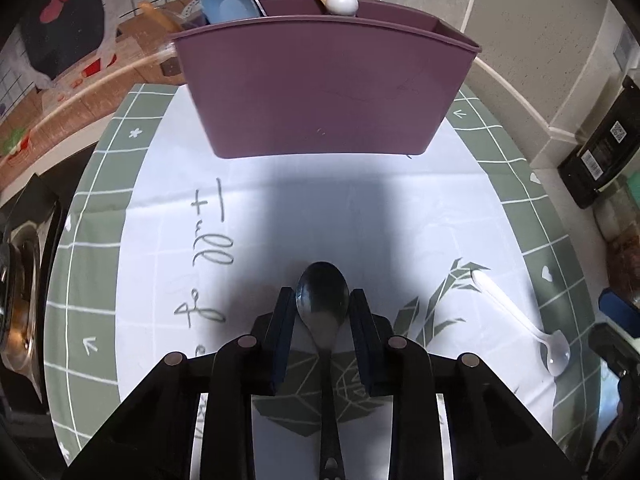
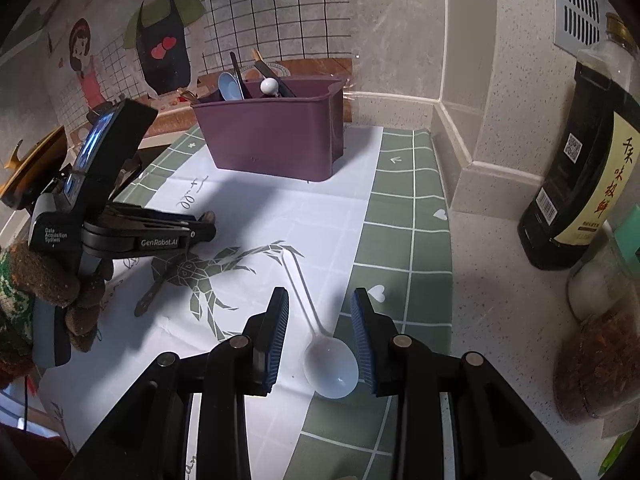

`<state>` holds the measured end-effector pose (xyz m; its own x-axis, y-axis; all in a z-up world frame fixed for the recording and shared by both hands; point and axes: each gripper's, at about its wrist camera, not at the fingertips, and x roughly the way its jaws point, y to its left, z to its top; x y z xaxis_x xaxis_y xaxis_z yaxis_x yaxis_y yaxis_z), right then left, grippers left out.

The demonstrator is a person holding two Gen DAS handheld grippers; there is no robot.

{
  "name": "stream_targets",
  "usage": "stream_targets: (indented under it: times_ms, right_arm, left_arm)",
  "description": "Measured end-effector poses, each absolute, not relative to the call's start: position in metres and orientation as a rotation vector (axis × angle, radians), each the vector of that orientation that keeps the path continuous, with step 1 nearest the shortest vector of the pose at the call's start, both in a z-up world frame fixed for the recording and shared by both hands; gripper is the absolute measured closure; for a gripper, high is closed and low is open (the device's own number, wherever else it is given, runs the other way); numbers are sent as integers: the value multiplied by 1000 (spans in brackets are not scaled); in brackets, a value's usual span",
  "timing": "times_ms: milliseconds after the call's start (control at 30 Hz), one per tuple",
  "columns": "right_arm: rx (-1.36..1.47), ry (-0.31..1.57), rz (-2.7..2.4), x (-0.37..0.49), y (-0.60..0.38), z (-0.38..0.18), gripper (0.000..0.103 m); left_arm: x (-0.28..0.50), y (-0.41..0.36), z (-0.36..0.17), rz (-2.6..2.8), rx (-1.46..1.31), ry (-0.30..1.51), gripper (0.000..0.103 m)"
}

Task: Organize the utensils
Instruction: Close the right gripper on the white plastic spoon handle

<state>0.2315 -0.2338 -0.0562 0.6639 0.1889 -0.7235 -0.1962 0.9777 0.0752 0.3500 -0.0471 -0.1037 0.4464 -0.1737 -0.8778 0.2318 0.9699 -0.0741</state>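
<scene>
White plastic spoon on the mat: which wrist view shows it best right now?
The right wrist view. The white plastic spoon lies whole there, its bowl between the open right claw fingers. The left wrist view shows it small and distorted at the right edge.

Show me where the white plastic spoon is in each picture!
Left wrist view: the white plastic spoon lies at the lower right on the mat, bowl nearest the camera.
Right wrist view: the same spoon lies at bottom centre, its bowl between the open fingers of the right gripper.
Shared landmark: the purple utensil bin, beyond the spoon in both.
</scene>
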Motion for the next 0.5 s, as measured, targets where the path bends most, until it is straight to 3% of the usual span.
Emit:
stream_targets:
  times_ms: [500]
  right_arm:
    - [-26,963,313,235,-236,-73,72]
  left_arm:
    - [271,-18,-57,-270,-29,941,75]
